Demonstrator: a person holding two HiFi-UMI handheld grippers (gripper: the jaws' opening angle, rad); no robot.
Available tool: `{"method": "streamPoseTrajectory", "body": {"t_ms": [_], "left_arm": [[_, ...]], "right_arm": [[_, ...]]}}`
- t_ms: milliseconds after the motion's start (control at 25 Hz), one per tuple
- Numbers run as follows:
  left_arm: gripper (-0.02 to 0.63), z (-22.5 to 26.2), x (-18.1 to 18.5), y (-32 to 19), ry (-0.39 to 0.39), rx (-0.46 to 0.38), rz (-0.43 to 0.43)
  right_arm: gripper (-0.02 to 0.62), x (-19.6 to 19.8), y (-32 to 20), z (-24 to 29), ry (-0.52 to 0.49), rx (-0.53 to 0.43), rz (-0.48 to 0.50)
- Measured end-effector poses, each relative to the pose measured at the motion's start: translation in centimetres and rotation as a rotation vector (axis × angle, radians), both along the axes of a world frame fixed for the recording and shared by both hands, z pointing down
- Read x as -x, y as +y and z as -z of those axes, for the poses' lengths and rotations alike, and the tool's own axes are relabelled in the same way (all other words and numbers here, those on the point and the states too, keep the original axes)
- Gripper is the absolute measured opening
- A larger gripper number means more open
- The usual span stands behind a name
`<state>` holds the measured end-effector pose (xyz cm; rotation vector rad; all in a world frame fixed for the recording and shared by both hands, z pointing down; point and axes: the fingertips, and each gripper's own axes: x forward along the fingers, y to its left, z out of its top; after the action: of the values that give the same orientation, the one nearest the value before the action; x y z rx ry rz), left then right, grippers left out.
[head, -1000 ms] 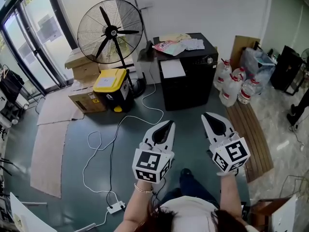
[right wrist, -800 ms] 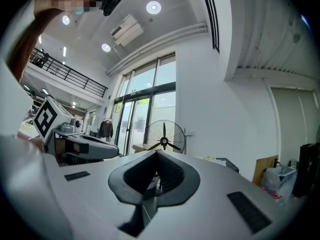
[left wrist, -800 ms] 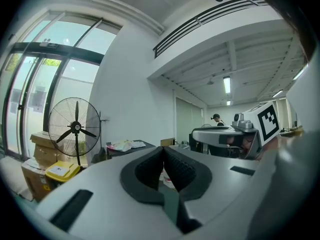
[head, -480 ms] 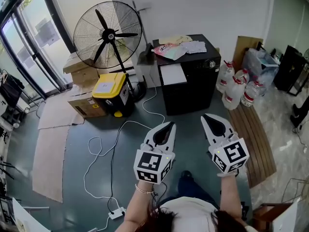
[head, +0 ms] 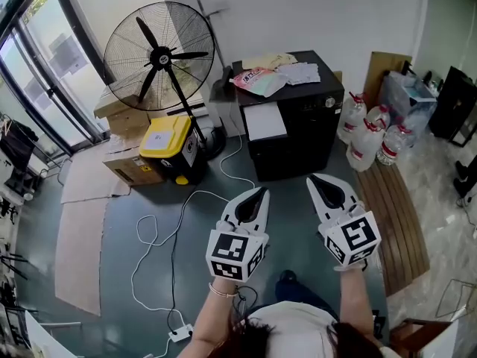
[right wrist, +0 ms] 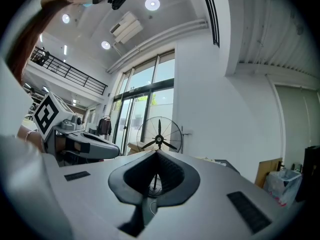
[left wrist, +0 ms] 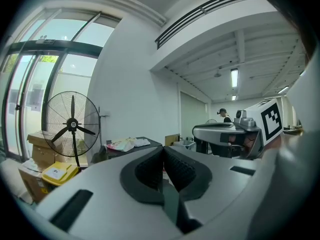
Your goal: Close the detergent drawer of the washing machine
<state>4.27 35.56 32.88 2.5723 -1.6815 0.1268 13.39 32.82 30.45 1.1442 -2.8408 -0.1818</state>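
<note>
Facing the washing machine (head: 305,140), well ahead; its white detergent drawer (head: 265,120) looks pulled out, top left. Left hand-held gripper (head: 261,194) and right hand-held gripper (head: 316,180) both closed, empty. I'd close in, push drawer front square with closed tips

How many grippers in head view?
2. Left gripper sits at lower centre, right gripper just right of it; both shut, nothing between the jaws. None looks hidden.

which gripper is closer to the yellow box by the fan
Left. In the head view the left gripper is down and right of the yellow box; the right gripper is further right, beyond the left one.
</note>
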Motion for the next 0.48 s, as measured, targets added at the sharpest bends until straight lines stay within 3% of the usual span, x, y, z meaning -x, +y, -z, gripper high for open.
{"method": "streamPoseTrajectory", "body": {"t_ms": [480], "left_arm": [[0.018, -1.9, -0.6, -6.8, 0.008, 0.043, 0.071]], "right_arm": [[0.025, -0.9, -7.7, -1.0, -0.009, 0.034, 0.057]]}}
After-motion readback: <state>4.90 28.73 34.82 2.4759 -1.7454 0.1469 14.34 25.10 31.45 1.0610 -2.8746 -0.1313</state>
